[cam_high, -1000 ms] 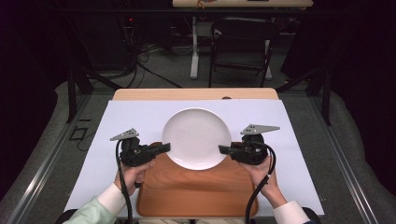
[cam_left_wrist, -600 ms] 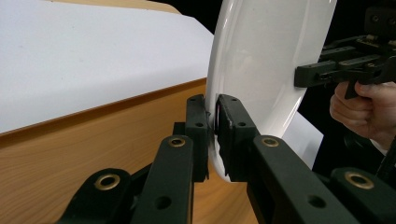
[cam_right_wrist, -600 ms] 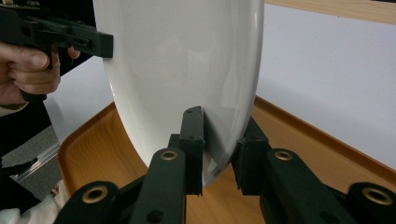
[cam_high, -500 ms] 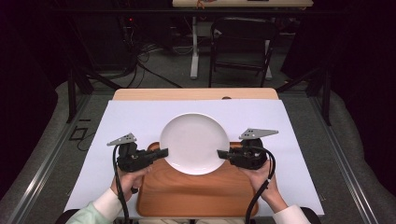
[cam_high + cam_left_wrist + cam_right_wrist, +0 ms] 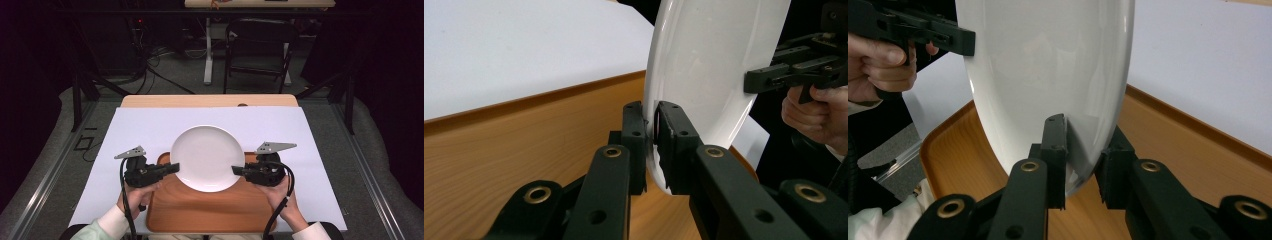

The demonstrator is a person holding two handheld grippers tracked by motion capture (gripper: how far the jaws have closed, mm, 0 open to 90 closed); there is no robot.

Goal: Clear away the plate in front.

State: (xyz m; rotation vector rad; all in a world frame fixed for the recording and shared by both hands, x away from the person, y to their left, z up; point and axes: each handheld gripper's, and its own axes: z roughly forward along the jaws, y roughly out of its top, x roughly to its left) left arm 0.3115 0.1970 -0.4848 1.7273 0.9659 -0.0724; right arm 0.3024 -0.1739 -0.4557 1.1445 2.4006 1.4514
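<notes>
A round white ceramic plate (image 5: 208, 157) is held face up and roughly level between two hand-held grippers, above the far edge of a rounded orange-brown wooden tray (image 5: 210, 210). Being round, the plate has no long axis; its rim reaches past the tray's far edge, over a white paper sheet (image 5: 150, 125).

That white sheet covers most of a light wooden desk (image 5: 210, 100), whose bare far strip shows beyond it. The tray lies on the sheet at the near edge. Past the desk stand a dark chair (image 5: 257, 47), tangled cables on a grey floor (image 5: 175, 75) and the legs of another table in a dim room.

The person's forearms enter from the near side, pale sleeves (image 5: 107, 225) at the wrists, with each hand wrapped around a handle. The left hand-held gripper (image 5: 172, 168) points right and pinches the plate's left rim; in the left gripper view its jaws are pressed onto the thin white edge. The right hand-held gripper (image 5: 236, 171) points left and pinches the opposite rim, one jaw above and one below. A grey three-cornered plate tops each gripper, and black cables trail toward the near edge.
</notes>
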